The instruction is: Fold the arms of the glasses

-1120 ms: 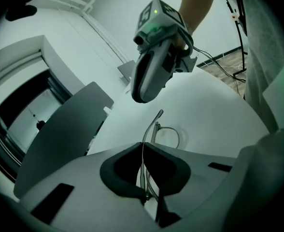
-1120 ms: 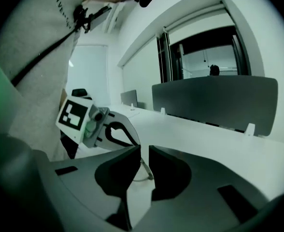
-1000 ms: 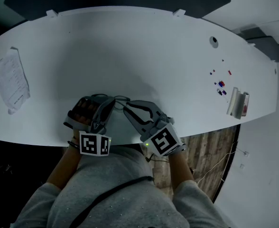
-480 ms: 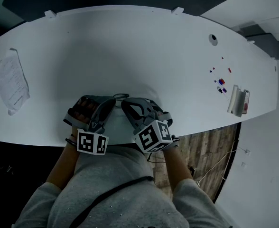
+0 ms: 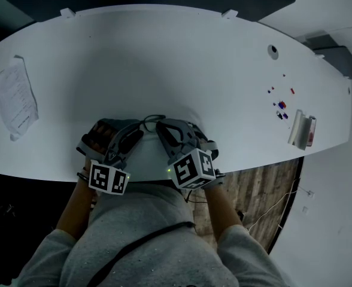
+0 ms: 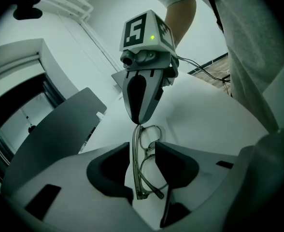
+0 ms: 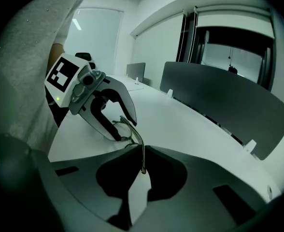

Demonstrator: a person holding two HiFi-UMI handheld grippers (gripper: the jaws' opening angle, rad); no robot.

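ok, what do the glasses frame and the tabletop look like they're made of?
The glasses: thin, translucent grey-green frame with a smooth, slightly glossy look, so probably plastic such as acetate, though the dim light leaves that open. The lenses look clear.
The table: plain white, smooth and matte, with even colour and no grain, so likely laminate or a painted board.
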